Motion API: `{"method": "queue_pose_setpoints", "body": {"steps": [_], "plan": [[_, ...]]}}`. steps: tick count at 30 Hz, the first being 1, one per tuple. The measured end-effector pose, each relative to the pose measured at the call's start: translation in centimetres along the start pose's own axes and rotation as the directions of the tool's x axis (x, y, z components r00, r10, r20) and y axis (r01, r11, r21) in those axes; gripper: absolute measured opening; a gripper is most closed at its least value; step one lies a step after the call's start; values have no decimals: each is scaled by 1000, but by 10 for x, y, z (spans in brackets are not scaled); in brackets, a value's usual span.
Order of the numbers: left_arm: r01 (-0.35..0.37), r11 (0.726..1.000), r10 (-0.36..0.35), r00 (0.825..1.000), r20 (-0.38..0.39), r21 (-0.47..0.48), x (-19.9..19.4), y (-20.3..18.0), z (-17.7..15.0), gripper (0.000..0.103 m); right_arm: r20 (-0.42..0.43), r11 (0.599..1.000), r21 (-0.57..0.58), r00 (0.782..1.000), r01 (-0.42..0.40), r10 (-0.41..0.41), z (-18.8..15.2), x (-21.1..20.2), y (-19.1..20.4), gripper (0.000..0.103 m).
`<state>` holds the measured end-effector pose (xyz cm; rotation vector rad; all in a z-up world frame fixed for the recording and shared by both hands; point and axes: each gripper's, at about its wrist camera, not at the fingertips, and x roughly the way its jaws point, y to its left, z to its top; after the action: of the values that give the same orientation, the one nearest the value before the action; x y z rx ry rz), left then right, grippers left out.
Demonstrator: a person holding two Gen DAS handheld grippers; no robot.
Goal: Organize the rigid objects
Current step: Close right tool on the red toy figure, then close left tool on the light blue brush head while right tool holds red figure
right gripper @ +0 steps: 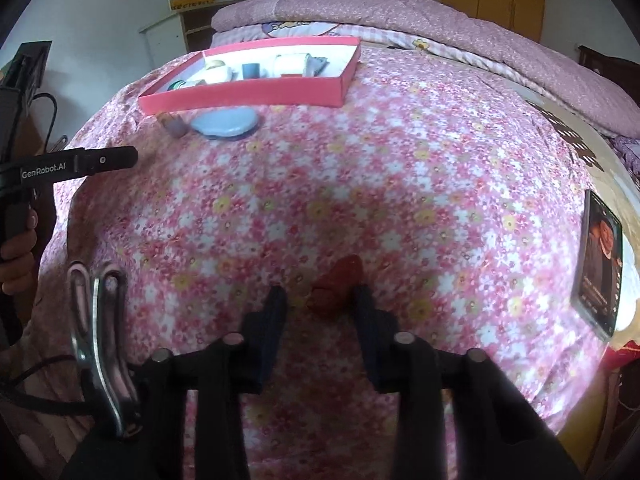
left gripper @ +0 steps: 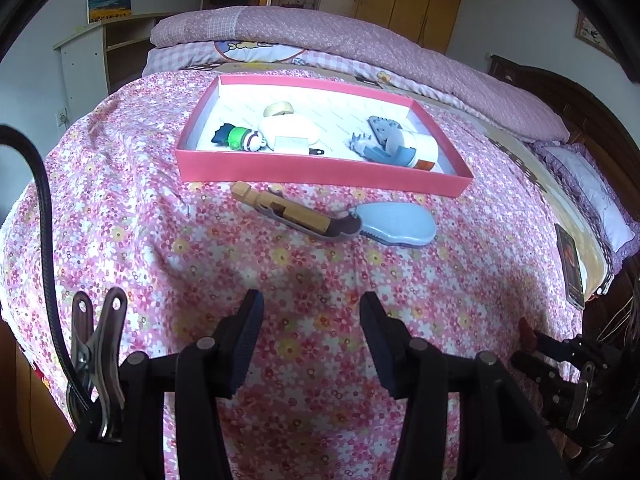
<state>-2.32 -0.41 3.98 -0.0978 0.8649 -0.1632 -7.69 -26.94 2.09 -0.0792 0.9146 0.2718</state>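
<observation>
My right tongs (right gripper: 320, 304), parted wide, straddle a small reddish-brown lumpy object (right gripper: 338, 286) lying on the flowered bed near their right fingertip, so closing off-centre could nudge it away; my left tongs (left gripper: 312, 320) hang apart, empty.

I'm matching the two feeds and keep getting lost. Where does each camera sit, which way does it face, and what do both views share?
Left wrist: on the left gripper, low over the floral bedspread, facing the pink tray, wooden whistle and blue brush; the right gripper shows at its right edge.
Right wrist: on the right gripper, facing across the bed, a small red object between its open fingers; the other gripper and the person's hand show at left.
Shared: tray, brush, bedspread, phone.
</observation>
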Motion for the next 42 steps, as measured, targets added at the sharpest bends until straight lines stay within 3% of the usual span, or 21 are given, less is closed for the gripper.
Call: {"method": "queue_pose_setpoints", "body": {"steps": [1, 19, 23, 27, 34, 42], "plan": [[3, 1000, -3, 1000, -2, 0, 1, -1, 0, 53, 3, 1000, 6, 1000, 1, -1, 0, 0, -1, 24], [54, 999, -54, 998, -27, 6, 22, -35, 14, 53, 63, 997, 33, 996, -64, 62, 14, 5, -2, 24], [78, 997, -78, 996, -32, 6, 32, -49, 19, 62, 73, 996, 34, 994, -85, 82, 16, 7, -3, 24], [99, 994, -98, 994, -43, 35, 46, -66, 20, 62, 78, 993, 52, 992, -104, 100, 16, 9, -6, 24], [37, 995, -36, 999, -12, 96, 65, -77, 28, 64, 80, 989, 68, 989, -128, 122, 16, 10, -10, 24], [30, 981, -31, 1000, 1, 191, 78, -83, 36, 74, 80, 986, 78, 987, -145, 139, 17, 13, -10, 24]]}}
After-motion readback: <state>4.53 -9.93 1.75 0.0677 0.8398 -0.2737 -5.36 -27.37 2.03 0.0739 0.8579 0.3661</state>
